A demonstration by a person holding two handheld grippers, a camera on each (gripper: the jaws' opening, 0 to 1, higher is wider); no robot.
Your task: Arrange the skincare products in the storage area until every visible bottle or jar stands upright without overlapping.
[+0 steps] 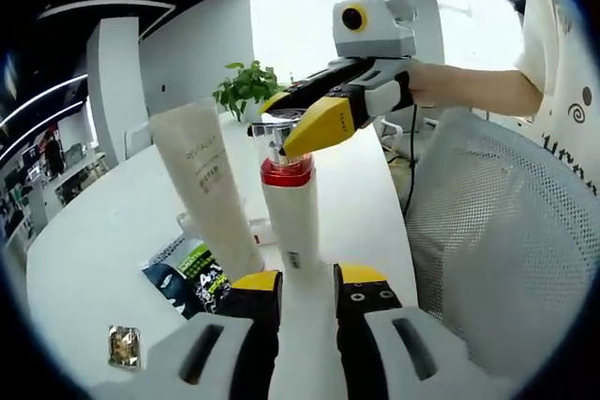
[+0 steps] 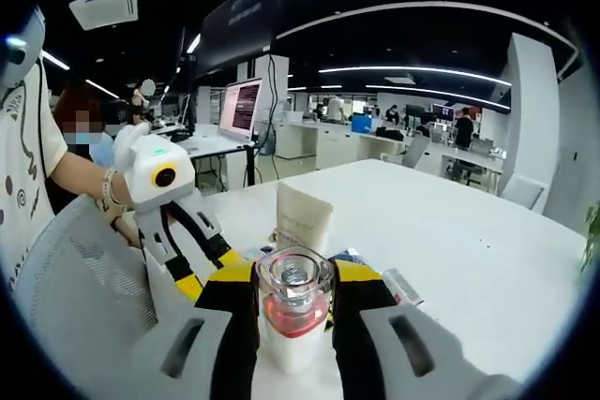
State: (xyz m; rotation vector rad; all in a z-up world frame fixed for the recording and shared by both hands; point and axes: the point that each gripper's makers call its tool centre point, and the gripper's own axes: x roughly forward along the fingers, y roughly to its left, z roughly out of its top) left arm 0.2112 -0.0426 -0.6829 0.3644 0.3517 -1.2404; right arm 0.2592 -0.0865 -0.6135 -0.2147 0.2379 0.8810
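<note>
White bottle (image 1: 292, 217), upright on table (image 1: 112, 241), beside standing tube (image 1: 206, 189). Right gripper (image 1: 292, 128) pinched its clear cap (image 2: 293, 278). Left gripper (image 1: 307, 289) spread, near bottle's base.

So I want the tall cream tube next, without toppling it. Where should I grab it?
Take the cream tube low on its body, coming in level from the left gripper side. It stands upright, tapering wide and flat at the top, beside the white bottle.

Your right gripper (image 1: 281, 138) is clamping the clear cap of the upright white red-collared bottle (image 1: 291, 217); your left gripper (image 1: 307, 289) is gaping below.
</note>
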